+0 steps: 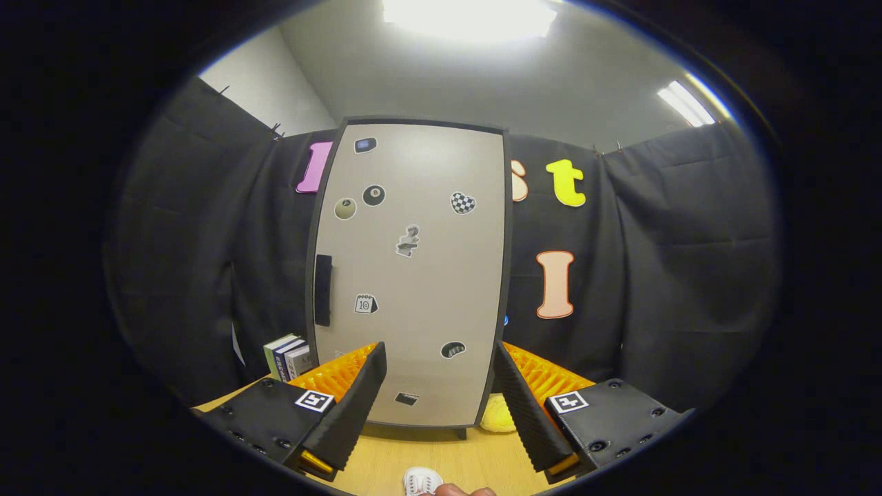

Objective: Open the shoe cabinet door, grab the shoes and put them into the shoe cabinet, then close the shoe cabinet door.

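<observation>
The shoe cabinet (413, 275) stands upright on the wooden bench (386, 468), straight ahead of the fingers and backed by the booth's black cloth wall. Its pale door (427, 227) is closed and dotted with small stickers: two billiard balls, a checkered heart, a calendar and a few darker shapes. A dark vertical handle (322, 290) sits on the door's left edge, about halfway up. The cabinet rests on a short foot (460, 433) visible beneath its lower edge.

The hand-held gripper (439, 399) hangs in front of the lower part of the door with its fingers spread wide and nothing between them. Close below, between the fingers, a small white shoe (421, 481) lies on the bench with a person's fingertip (458, 490) touching it.

A soft yellow object (497, 415) sits at the cabinet's lower right corner. A few upright books (288, 356) stand to the cabinet's left.
</observation>
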